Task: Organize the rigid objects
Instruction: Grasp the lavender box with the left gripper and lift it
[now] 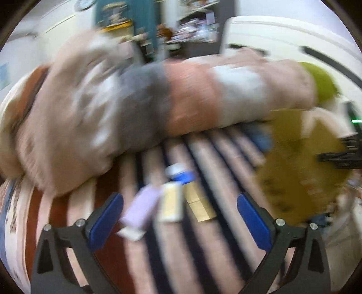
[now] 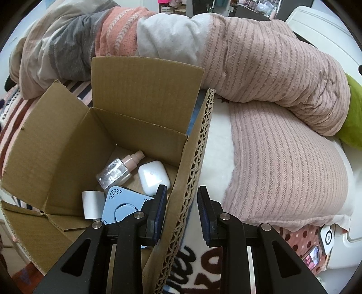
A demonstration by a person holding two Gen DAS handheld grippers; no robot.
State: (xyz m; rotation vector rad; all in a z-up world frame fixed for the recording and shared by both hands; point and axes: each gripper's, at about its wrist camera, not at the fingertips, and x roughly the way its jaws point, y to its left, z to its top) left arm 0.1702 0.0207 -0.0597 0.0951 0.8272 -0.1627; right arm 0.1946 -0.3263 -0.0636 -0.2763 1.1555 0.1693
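Left wrist view, blurred: left claw [image 1: 179, 222] spread wide, empty, above lilac box [image 1: 140, 209], cream box [image 1: 171, 202] and gold box [image 1: 199, 203] lying side by side on the striped bed [image 1: 226, 237]; right wrist view: right claw [image 2: 182, 217] straddles cardboard box [image 2: 140, 90] wall, grip uncertain; earbud case [image 2: 152, 178], glass bottle [image 2: 116, 173] inside.

1. A home bedroom — the working surface is a bed covered by a fleece blanket striped in pink, brown and navy [image 1: 203, 153].
2. A bunched pink ribbed quilt with grey, coral and white patches [image 2: 260, 67] lies heaped across the bed, with a lime-green plush cushion [image 2: 355, 113] beside it.
3. Behind the bed stand cluttered dark shelves [image 1: 194, 24] — blurred — and a round wall clock [image 1: 84, 4].
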